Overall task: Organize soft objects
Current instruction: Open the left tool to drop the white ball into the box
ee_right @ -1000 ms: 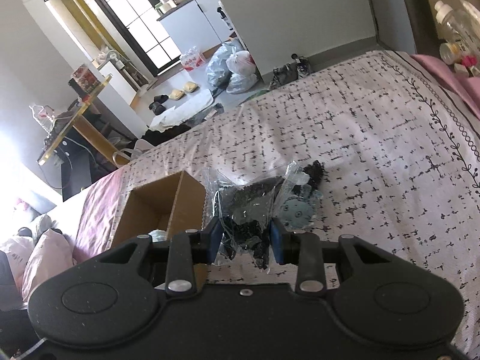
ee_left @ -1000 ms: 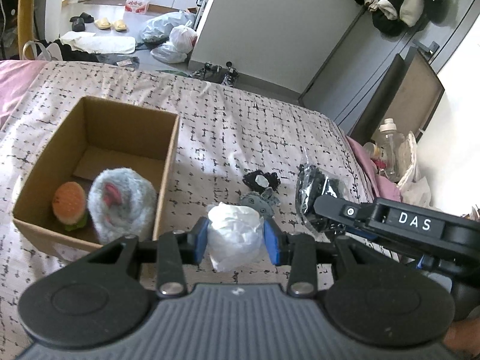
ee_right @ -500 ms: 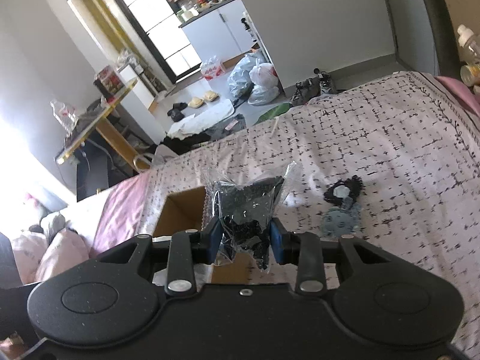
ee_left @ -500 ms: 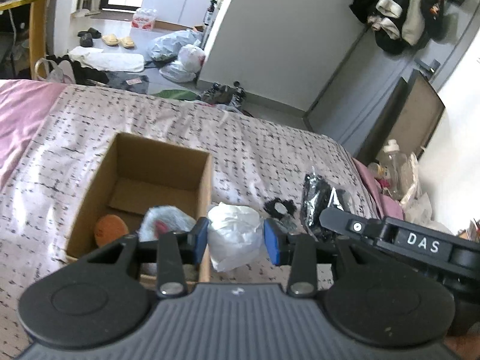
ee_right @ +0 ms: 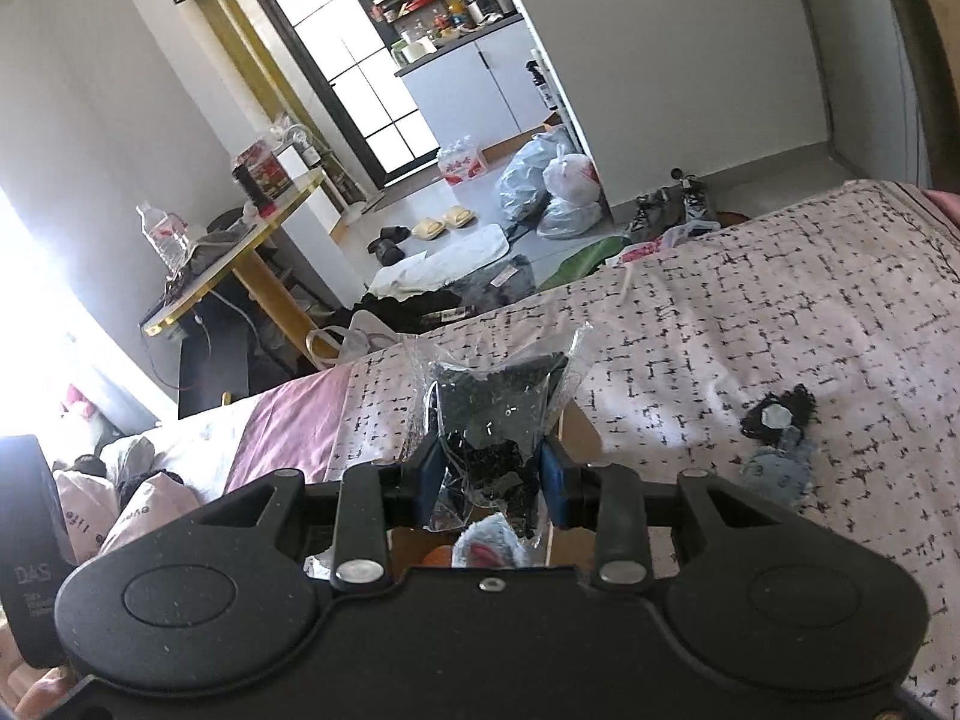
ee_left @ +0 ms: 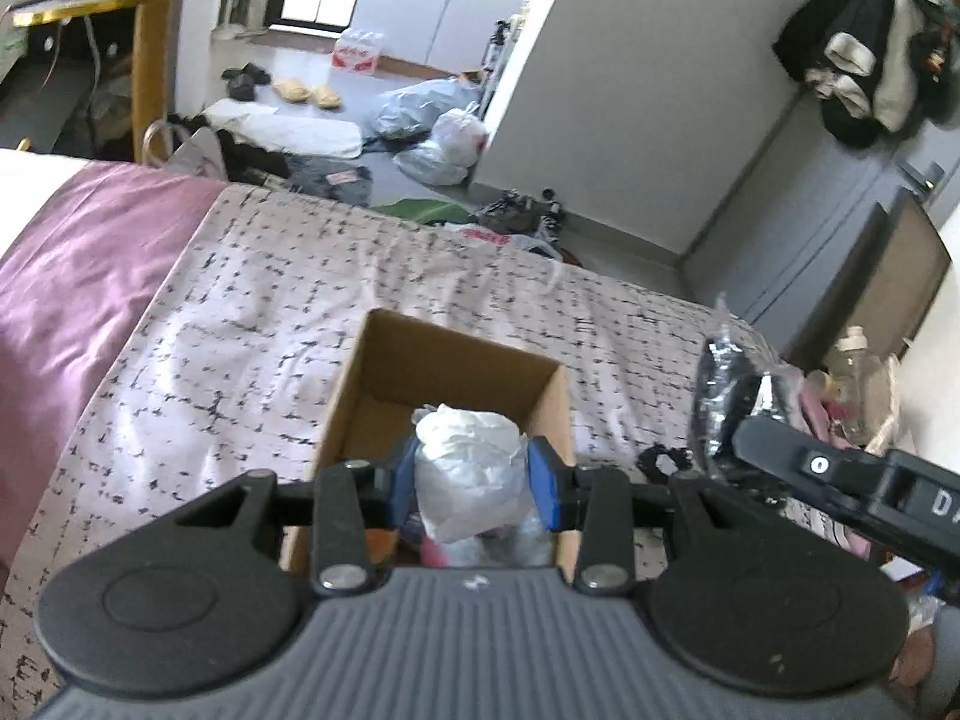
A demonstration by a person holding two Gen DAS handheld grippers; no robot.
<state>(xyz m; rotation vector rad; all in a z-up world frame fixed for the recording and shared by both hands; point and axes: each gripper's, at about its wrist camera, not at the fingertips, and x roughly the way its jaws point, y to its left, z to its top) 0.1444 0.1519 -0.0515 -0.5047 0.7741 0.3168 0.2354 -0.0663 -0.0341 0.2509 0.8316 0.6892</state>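
My left gripper (ee_left: 471, 480) is shut on a crumpled white soft bundle (ee_left: 471, 468), held above the open cardboard box (ee_left: 390, 360) on the patterned bedspread. Inside the box, a grey plush toy (ee_right: 489, 540) and a bit of an orange toy (ee_right: 438, 555) show below the grippers. My right gripper (ee_right: 492, 483) is shut on a clear bag of black soft pieces (ee_right: 492, 414), also over the box. That same bag (ee_left: 720, 396) and the right gripper's body appear at the right of the left wrist view.
Two small dark and blue-grey soft items (ee_right: 777, 438) lie on the bedspread (ee_right: 750, 312) right of the box. A purple blanket (ee_left: 72, 276) covers the bed's left side. Beyond the bed stand a gold-edged table (ee_right: 252, 240) and floor clutter with bags (ee_left: 432, 132).
Both grippers have moved left with their loads, from beside the box to above it. The box has shifted from the left of the left wrist view to its centre.
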